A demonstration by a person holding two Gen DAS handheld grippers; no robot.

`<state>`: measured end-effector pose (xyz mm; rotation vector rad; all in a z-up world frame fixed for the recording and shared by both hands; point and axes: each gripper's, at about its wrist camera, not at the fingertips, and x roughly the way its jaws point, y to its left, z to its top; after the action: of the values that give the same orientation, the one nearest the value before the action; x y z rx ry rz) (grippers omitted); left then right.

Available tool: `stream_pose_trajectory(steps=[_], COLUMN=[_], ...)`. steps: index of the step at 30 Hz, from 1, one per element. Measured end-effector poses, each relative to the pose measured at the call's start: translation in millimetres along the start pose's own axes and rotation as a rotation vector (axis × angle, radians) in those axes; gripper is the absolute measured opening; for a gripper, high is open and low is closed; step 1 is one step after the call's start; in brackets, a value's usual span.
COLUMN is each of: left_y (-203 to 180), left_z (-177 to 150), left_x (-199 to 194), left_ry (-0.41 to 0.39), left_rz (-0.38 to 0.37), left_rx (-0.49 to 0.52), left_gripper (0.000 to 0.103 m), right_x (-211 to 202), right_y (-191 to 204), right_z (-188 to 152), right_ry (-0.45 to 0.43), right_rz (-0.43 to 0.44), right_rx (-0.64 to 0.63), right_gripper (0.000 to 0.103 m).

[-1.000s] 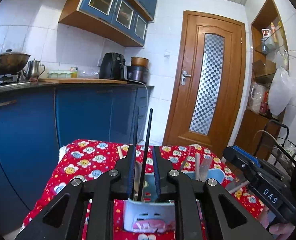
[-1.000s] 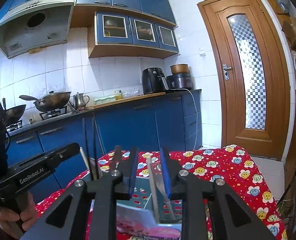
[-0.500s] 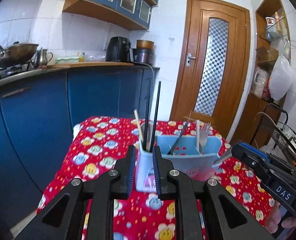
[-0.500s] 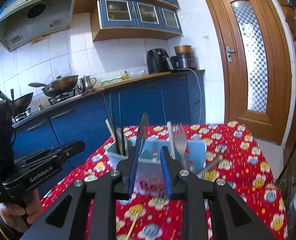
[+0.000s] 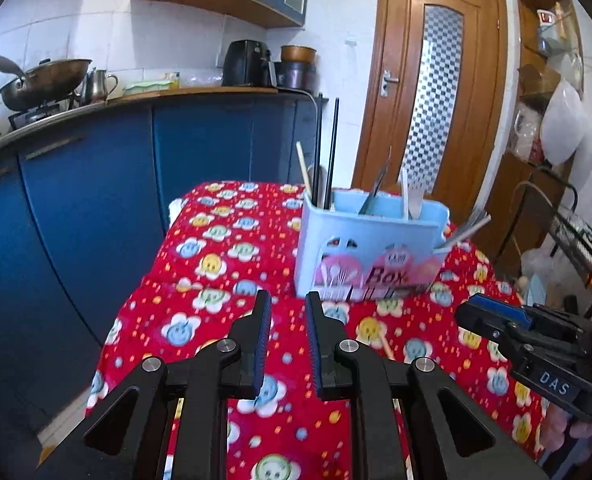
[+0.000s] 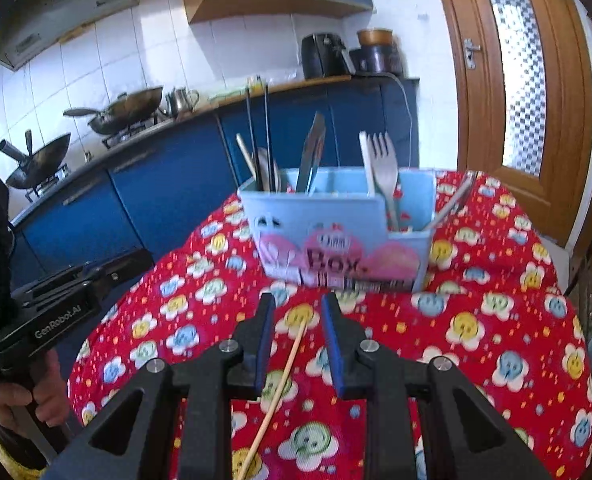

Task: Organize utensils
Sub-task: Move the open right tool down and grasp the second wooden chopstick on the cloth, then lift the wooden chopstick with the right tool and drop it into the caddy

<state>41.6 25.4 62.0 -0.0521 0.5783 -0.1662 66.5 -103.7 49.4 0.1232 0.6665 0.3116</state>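
Left tool (image 5: 288, 306) was slightly open and gripped nothing; so was the right tool (image 6: 297, 306). Utensil box (image 6: 335, 232) stood on the red flowered worktop (image 6: 475, 320) ahead of both tools, holding black chopsticks (image 6: 256, 132), a knife (image 6: 311, 152) and a fork (image 6: 385, 164). A loose wooden chopstick (image 6: 284, 372) lay on the cloth under the right tool, nothing blocking it. Blue cabinets (image 5: 76, 200) stood beyond.

We see a tabletop (image 6: 495, 300) fully covered by a red cloth with smiley flower print. A light blue utensil box (image 6: 335, 224) stands directly on it toward the far side, upright. A single pale wooden chopstick (image 6: 280, 384) lies loose on the cloth, nearer us, apart from the box.
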Motion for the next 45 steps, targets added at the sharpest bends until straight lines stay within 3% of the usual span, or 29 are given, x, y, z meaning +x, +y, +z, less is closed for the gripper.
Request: stream_pose_trajectory(steps=[17, 26, 33, 41, 45], left_y=[18.5, 19.7, 25.5, 24.3, 19.8], left_z=[-27.5, -34.2, -34.9, -33.8, -32.0], left_x=[9.5, 18.0, 20.3, 19.9, 19.6], left_ry=[0.086, 0.111, 0.115, 0.110, 0.106], left_rz=[0.011, 0.002, 0.010, 0.002, -0.010], left_rx=[-0.008, -0.018, -0.045, -0.047, -0.044], left_gripper=[0.017, 0.017, 0.017, 0.017, 0.017], right_x=[45.0, 62.3, 79.0, 87.2, 86.6], right_y=[10.9, 21.5, 34.7, 27.8, 12.3], right_z=[-23.7, -25.0, -20.7, -14.2, -12.7], right_ry=[0.302, 0.436, 0.548, 0.602, 0.592], right_rz=[0.017, 0.004, -0.032, -0.023, 0.043], right_rx=[-0.009, -0.081, -0.142, -0.131, -0.028], right_gripper=[0.026, 0.026, 0.019, 0.010, 0.006])
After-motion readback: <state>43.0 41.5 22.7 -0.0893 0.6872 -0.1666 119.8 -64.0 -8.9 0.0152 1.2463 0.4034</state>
